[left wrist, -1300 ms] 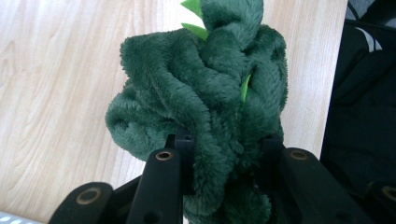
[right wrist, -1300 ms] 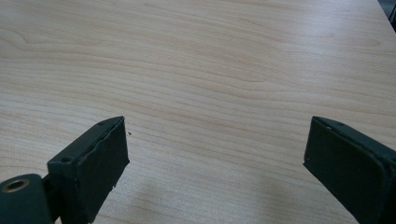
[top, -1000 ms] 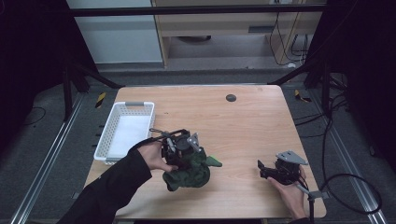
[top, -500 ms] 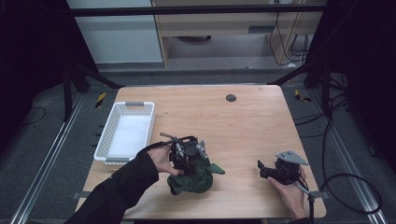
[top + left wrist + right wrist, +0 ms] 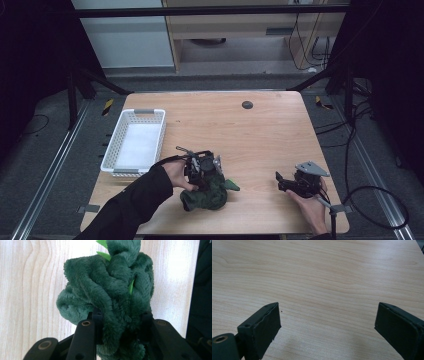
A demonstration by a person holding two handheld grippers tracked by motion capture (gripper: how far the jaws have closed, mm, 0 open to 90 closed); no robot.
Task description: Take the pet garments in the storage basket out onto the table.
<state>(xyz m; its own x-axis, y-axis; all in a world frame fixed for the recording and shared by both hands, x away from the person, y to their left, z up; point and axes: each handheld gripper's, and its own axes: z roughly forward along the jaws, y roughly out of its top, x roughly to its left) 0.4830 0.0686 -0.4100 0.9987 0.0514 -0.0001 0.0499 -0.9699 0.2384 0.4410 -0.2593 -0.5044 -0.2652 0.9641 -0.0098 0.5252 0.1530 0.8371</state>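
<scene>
L gripper (image 5: pixel 209 172) jaws clamped on green plush toy (image 5: pixel 110 297), toy resting on bench (image 5: pixel 260 135). R gripper (image 5: pixel 327 325) jaws spread wide, nothing between.

The left gripper (image 5: pixel 206 172), clamped on the green plush toy (image 5: pixel 207 192), has descended, pressing the toy onto the table (image 5: pixel 260 145); its jaws have just eased slightly apart.

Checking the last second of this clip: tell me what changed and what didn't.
The left gripper carried the green plush toy down toward the near edge of the table, its fingers clamped on it throughout; the toy now bunches against the wood. The right gripper, open, and the white basket kept their places.
</scene>
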